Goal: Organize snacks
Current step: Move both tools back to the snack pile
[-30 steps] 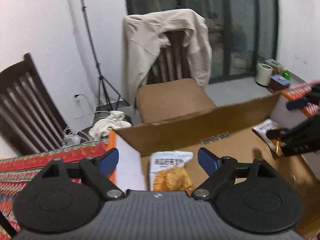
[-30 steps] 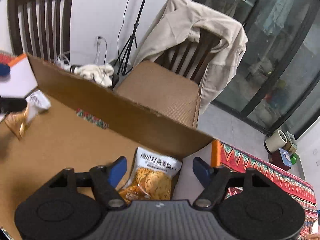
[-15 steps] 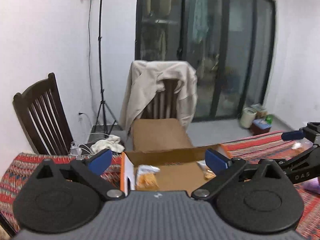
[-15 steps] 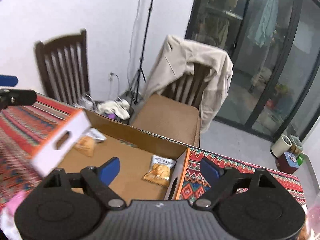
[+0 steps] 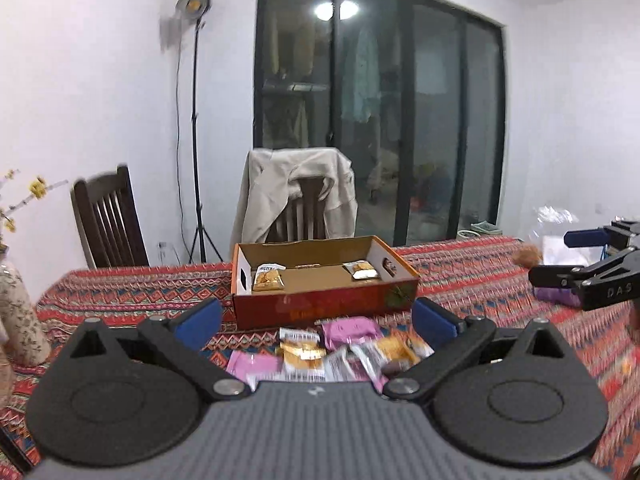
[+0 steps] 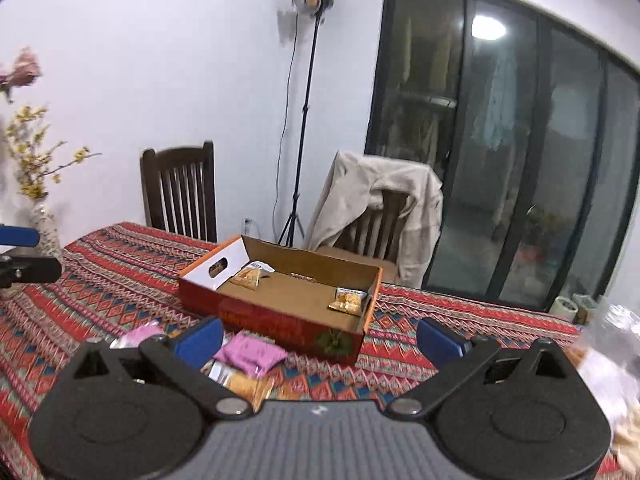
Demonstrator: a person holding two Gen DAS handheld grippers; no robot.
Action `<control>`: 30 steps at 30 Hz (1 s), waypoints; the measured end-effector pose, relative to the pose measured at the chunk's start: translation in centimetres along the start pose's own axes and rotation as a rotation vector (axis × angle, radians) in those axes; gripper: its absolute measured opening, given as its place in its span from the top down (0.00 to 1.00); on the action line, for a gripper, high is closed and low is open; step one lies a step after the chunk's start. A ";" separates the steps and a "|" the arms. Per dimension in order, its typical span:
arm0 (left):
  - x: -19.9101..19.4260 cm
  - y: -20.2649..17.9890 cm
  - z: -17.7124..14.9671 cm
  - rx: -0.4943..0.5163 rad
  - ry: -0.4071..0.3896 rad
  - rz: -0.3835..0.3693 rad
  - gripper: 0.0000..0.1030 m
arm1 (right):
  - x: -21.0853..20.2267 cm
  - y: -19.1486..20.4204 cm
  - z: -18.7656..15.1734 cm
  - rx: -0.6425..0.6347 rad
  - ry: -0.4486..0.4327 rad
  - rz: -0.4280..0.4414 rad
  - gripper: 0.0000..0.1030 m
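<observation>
Cardboard tray-box, orange-sided point(image 5: 324, 300), sits ahead of both tongs on the patterned red cloth surface point(image 5: 120, 292), one yellow snack packet point(image 5: 269, 280) at each end. Left tongs point(image 5: 316, 320) spread, empty; right tongs point(image 6: 320, 340) opening, empty. Loose pink and yellow packets point(image 5: 340, 348) lie just below, likely next.

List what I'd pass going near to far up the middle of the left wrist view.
left gripper → heap of snack packets on the tablecloth → cardboard box with two orange packets inside → chair with a beige jacket → dark glass doors.
</observation>
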State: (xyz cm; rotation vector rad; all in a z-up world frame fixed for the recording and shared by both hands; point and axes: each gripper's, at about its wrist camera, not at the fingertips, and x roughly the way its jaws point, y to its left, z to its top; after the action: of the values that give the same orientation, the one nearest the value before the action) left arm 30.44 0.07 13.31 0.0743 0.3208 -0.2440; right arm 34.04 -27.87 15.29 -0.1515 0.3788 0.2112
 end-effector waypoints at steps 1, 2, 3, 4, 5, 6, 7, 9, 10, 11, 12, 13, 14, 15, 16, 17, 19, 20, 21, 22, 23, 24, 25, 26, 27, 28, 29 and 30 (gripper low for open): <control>-1.1 -0.6 -1.2 0.019 -0.015 0.003 0.00 | -1.5 0.3 -1.6 0.009 -0.018 -0.003 0.00; -2.3 -1.1 -2.3 0.026 -0.024 0.000 0.00 | -2.8 0.9 -3.1 0.022 -0.026 -0.010 0.00; -3.0 -1.5 -3.2 0.029 -0.026 -0.013 0.00 | -4.0 1.2 -4.6 0.036 -0.032 -0.013 0.00; -3.7 -1.7 -4.2 0.027 -0.018 -0.030 0.00 | -4.9 1.4 -6.0 0.052 -0.038 -0.016 0.00; -4.3 -2.0 -5.2 0.022 -0.001 -0.046 0.00 | -5.7 1.6 -7.2 0.071 -0.045 -0.023 0.00; -4.8 -2.2 -6.1 0.020 0.010 -0.053 0.00 | -6.3 1.8 -8.4 0.089 -0.050 -0.030 0.00; -5.2 -2.4 -7.0 0.021 0.022 -0.057 0.00 | -7.0 2.1 -9.5 0.102 -0.052 -0.035 0.00; -5.9 -2.9 -8.5 0.033 0.040 -0.033 0.00 | -7.9 2.5 -11.5 0.130 -0.056 -0.044 0.00; -6.1 -3.1 -9.3 0.040 0.049 -0.016 0.00 | -8.3 2.7 -12.3 0.141 -0.052 -0.050 0.00; -6.2 -3.2 -10.0 0.049 0.062 0.002 0.00 | -8.7 2.8 -13.0 0.147 -0.052 -0.051 0.00; -6.2 -3.1 -10.5 0.055 0.076 0.014 0.00 | -9.2 3.0 -13.9 0.156 -0.051 -0.054 0.00; -6.2 -3.0 -11.1 0.049 0.090 0.029 0.00 | -9.5 3.1 -14.4 0.163 -0.040 -0.055 0.00; -6.1 -2.4 -11.6 0.031 0.100 0.035 0.00 | -9.9 3.1 -14.9 0.163 -0.030 -0.053 0.00; -6.0 -2.0 -11.9 0.011 0.114 0.038 0.00 | -10.1 3.3 -15.4 0.162 -0.025 -0.050 0.00; -5.7 -1.6 -12.2 -0.011 0.131 0.044 0.00 | -10.2 3.5 -15.8 0.155 -0.023 -0.049 0.00; -5.5 -1.1 -12.5 -0.040 0.149 0.056 0.00 | -10.3 3.6 -15.9 0.147 -0.021 -0.050 0.00; -5.1 -0.6 -12.7 -0.065 0.176 0.075 0.00 | -10.3 3.8 -16.2 0.140 -0.019 -0.063 0.00; -4.9 -0.4 -12.8 -0.070 0.176 0.083 0.00 | -10.3 4.0 -16.3 0.134 -0.021 -0.071 0.00; -4.9 -0.3 -12.8 -0.073 0.177 0.088 0.00 | -10.3 4.1 -16.4 0.129 -0.023 -0.081 0.00; -4.6 -0.2 -12.8 -0.072 0.180 0.090 0.00 | -10.2 4.2 -16.3 0.122 -0.028 -0.091 0.00; -4.4 -0.1 -12.8 -0.068 0.179 0.092 0.00 | -10.2 4.4 -16.3 0.115 -0.038 -0.100 0.00; -4.2 0.0 -12.8 -0.068 0.178 0.099 0.00 | -10.2 4.5 -16.4 0.108 -0.053 -0.109 0.00; -3.9 0.1 -12.9 -0.069 0.181 0.106 0.00 | -10.1 4.5 -16.3 0.103 -0.068 -0.116 0.00; -3.3 0.1 -12.8 -0.071 0.183 0.107 0.00 | -10.1 4.6 -16.4 0.102 -0.099 -0.122 0.00; -2.9 0.1 -12.6 -0.073 0.181 0.106 0.00 | -10.0 4.5 -16.5 0.105 -0.128 -0.124 0.00; -2.2 0.2 -12.3 -0.076 0.180 0.105 0.00 | -9.8 4.5 -16.4 0.110 -0.140 -0.124 0.00; -1.5 0.2 -12.1 -0.077 0.182 0.106 0.00 | -9.3 4.3 -16.3 0.120 -0.144 -0.122 0.00; -0.7 0.2 -11.8 -0.074 0.183 0.107 0.00 | -8.6 4.0 -16.2 0.132 -0.136 -0.118 0.00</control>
State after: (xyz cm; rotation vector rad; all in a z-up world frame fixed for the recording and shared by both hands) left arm 26.33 1.76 2.41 0.0407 0.5059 -0.1192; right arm 19.67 -28.55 3.30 -0.0286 0.2464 0.0786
